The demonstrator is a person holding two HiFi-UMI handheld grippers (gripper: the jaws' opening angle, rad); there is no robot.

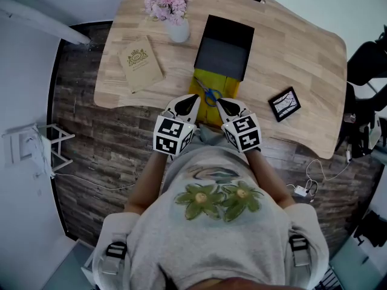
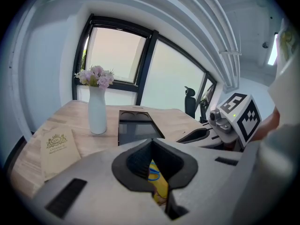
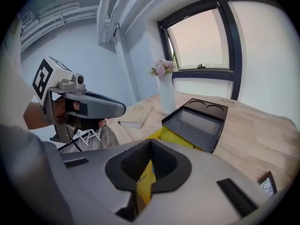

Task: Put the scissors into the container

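Blue-handled scissors [image 1: 208, 94] lie on a yellow pad [image 1: 213, 83] at the near edge of the wooden table. An empty black container [image 1: 224, 47] sits just beyond the pad. My left gripper [image 1: 193, 99] hovers at the pad's near left and my right gripper [image 1: 220, 103] at its near right. Both are shut and hold nothing. In the left gripper view, a blue handle loop of the scissors [image 2: 154, 172] shows through the slit below the closed jaws of the left gripper [image 2: 151, 140]. The right gripper [image 3: 150, 143] sees only the yellow pad [image 3: 174, 137] and the container [image 3: 194, 123].
A white vase with pink flowers [image 1: 175, 18] stands left of the container. A tan book [image 1: 140, 63] lies further left. A small black picture frame [image 1: 284, 104] rests at the right. The table edge [image 1: 151, 106] runs just under the grippers.
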